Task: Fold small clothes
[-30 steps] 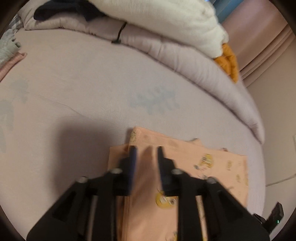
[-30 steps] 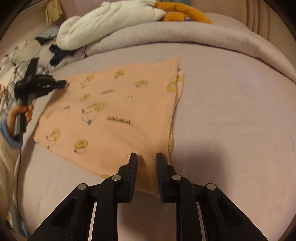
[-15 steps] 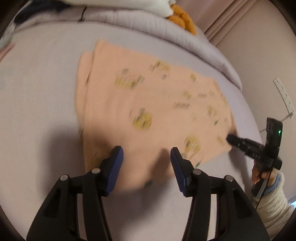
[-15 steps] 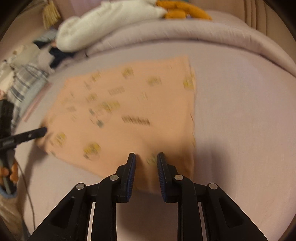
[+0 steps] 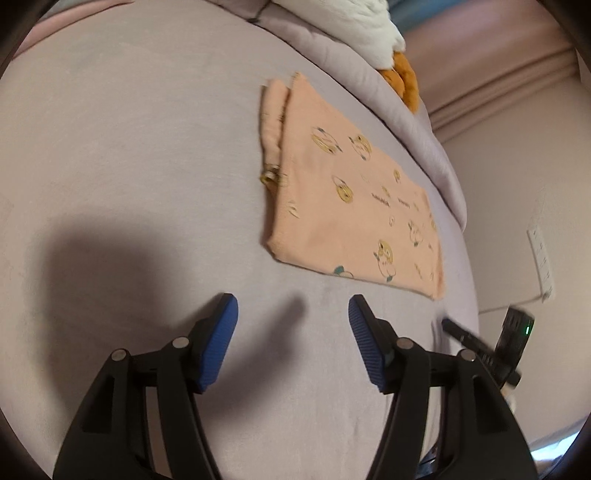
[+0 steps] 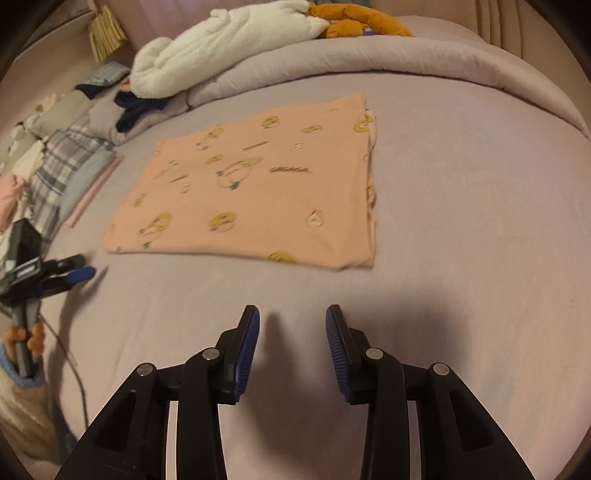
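Both claws are being held wide with nothing between their blue pads; the left gripper [image 5: 293, 306] is hovering over bare lilac bedsheet [image 5: 129, 166], and the right gripper [image 6: 291, 317] is likewise being held above the sheet, near the front of the bed; neither is touching the cloth. The peach garment [image 6: 251, 184], printed with yellow cartoon birds, is lying flat and folded on the sheet, well apart from both claws; in the right wrist view it is sitting at mid-bed, its doubled edge showing along the right side; in the left wrist view the same garment [image 5: 354, 192] is lying to the right and farther off, a layered edge visible at its far left corner. A rolled duvet [image 6: 406, 59] is being seen along the far side, with a white blanket [image 6: 221, 48] and an orange plush toy [image 6: 362, 22] resting on it; folded plaid fabric [image 6: 66, 162] and other stacked clothes are lying at the far left. No container is being shown; the left gripper is also appearing at the left edge of the right wrist view, beside the garment's near left corner.
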`<state>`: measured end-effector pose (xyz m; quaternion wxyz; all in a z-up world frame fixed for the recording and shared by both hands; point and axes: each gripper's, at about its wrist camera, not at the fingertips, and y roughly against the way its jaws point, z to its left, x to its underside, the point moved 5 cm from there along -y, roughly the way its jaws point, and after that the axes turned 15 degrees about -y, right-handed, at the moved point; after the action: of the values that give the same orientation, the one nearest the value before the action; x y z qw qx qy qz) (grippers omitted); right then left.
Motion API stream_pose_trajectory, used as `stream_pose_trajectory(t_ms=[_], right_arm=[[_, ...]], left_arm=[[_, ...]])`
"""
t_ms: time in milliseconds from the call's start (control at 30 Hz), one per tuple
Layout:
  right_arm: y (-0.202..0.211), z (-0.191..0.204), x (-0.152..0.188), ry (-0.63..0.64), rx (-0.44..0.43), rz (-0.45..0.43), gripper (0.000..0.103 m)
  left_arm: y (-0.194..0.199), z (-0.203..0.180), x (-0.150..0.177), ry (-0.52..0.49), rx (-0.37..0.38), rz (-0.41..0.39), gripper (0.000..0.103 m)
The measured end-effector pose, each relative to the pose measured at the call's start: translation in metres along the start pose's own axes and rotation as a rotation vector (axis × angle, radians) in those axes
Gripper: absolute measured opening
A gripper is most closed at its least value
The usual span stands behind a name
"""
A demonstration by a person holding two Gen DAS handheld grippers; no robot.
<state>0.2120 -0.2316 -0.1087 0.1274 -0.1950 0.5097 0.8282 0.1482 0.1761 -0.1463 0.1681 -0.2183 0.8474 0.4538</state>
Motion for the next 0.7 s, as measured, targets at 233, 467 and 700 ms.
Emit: stream_pose_trajectory(t_ms=[233,467,700], right_arm=[[-0.006,0.014,-0.005,-0.026,-0.063,-0.012,0.037],[-0.02,0.05,-0.013,0.016,-0.132,-0.008,0.037],[-0.048,0.092,-0.043,0.041,-0.202,-0.019,0.038]], left_arm=[[-0.022,0.007,-0.031,0.115,0.084,-0.054,0.07],[-0.041,0.021,-0.081,0.237,0.176,-0.103,0.07],[-0.065,0.007,-0.109,0.163,0.142,-0.058,0.071]])
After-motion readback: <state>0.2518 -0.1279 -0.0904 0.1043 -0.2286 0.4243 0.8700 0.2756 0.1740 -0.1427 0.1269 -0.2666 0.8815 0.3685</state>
